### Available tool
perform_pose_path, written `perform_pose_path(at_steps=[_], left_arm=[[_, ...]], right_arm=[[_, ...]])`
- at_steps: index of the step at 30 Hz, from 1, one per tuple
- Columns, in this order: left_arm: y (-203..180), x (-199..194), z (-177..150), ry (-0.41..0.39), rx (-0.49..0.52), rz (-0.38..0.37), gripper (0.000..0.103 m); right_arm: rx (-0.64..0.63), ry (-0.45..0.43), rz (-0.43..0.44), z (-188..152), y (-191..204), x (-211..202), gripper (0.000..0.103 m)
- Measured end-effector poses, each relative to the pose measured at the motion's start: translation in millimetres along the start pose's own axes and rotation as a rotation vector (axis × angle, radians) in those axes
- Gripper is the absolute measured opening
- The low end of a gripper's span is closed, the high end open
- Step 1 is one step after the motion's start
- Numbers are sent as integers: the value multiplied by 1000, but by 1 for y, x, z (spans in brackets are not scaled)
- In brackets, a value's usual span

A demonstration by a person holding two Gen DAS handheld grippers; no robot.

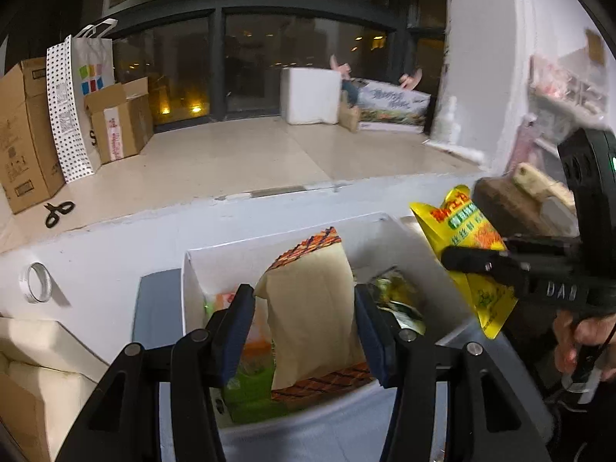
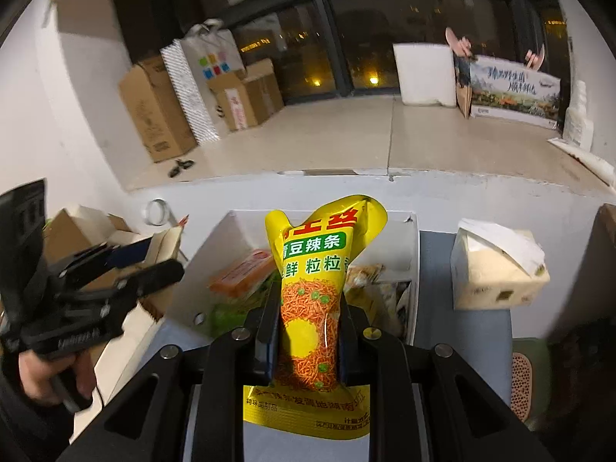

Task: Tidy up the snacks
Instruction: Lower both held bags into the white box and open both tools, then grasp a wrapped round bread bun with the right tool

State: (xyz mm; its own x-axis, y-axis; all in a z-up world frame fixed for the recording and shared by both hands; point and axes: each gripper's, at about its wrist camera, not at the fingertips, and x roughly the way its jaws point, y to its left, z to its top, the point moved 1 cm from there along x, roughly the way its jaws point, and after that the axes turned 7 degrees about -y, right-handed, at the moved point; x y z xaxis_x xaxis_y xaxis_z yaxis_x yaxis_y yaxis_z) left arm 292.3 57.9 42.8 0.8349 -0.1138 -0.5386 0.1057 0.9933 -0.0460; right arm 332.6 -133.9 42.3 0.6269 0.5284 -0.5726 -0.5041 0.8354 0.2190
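Window: a dark glass window (image 1: 246, 65) stood along the far side of the room, with lights showing in it.
Floor: a pale tiled floor (image 1: 238, 154) ran from the window to a white ledge (image 1: 127, 238).
Cardboard boxes: two brown boxes (image 1: 23, 131) stood at the left by the window, with one paper bag (image 1: 94, 65) between them.
Foam box: one white block (image 1: 310, 94) stood against the window, just beside a printed board (image 1: 392, 106).
Desk: a blue-grey desk (image 2: 462, 331) carried the bin and one torn white-wrapped pack (image 2: 496, 265) at the right.
Bin: one white bin (image 1: 192, 281) sat on the desk below the ledge, open on top, with several snack packs inside; the exact count was unclear.
Tan packet: a beige packet (image 1: 312, 308) with an orange patterned edge was above the bin, held upright.
Left hand-held gripper: the left hand-held gripper (image 1: 304, 331) was closed on the tan packet, a pad on each side.
Yellow packet: one yellow snack pouch (image 2: 312, 296) was up over the bin, clear of its rim.
Right hand-held gripper: the right hand-held gripper (image 2: 308, 338) was clamped narrowly on the yellow pouch, pinching its middle.
Hand: a hand (image 2: 54, 377) gripped the left tool's handle.
Tape: one tape roll (image 1: 36, 283) lay on the ledge.
Scissors: one black pair (image 1: 57, 213) lay on the floor near the boxes.
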Motion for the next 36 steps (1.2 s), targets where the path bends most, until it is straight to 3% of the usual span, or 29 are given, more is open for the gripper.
perform_pose_path(at_steps=[3,4,5,7,11,15,19,23,25,28,32,36], left_arm=[[0,16,-4,22,-5,3,94],[2,20,-6,38,-17,14,103],[4,25,-8,47,-28,31,103],[7,27,-12,44,-38,25,103],[12,29,-21,58,-60,8,103],[14,26,-24,59,-82,7,103],[11,8,-24,44,-77,-18,103],[2,-29,-29,45,-43,-144,103],[-9,-55,-38,42,45,-230,103],[-23,-94,-58,-1,163,-248,103],[-26,-121,-88,26,127,-262,103],[-28,-133,-124,68,93,-237,103]], right_arm=[[49,17,-6,9,-11,22,30],[61,20,-11,10,-15,29,56],[88,25,-48,12,-21,37,103],[116,17,-93,11,-29,42,103],[157,4,-48,5,-39,41,103],[106,9,-62,2,-33,36,103],[73,-24,-19,1,-19,16,103],[31,-83,38,-7,-1,-22,103],[-7,-105,75,-18,9,-45,103],[-60,-100,112,-42,19,-75,103],[-88,-81,141,-83,26,-105,103],[-155,-9,56,-138,30,-112,103]])
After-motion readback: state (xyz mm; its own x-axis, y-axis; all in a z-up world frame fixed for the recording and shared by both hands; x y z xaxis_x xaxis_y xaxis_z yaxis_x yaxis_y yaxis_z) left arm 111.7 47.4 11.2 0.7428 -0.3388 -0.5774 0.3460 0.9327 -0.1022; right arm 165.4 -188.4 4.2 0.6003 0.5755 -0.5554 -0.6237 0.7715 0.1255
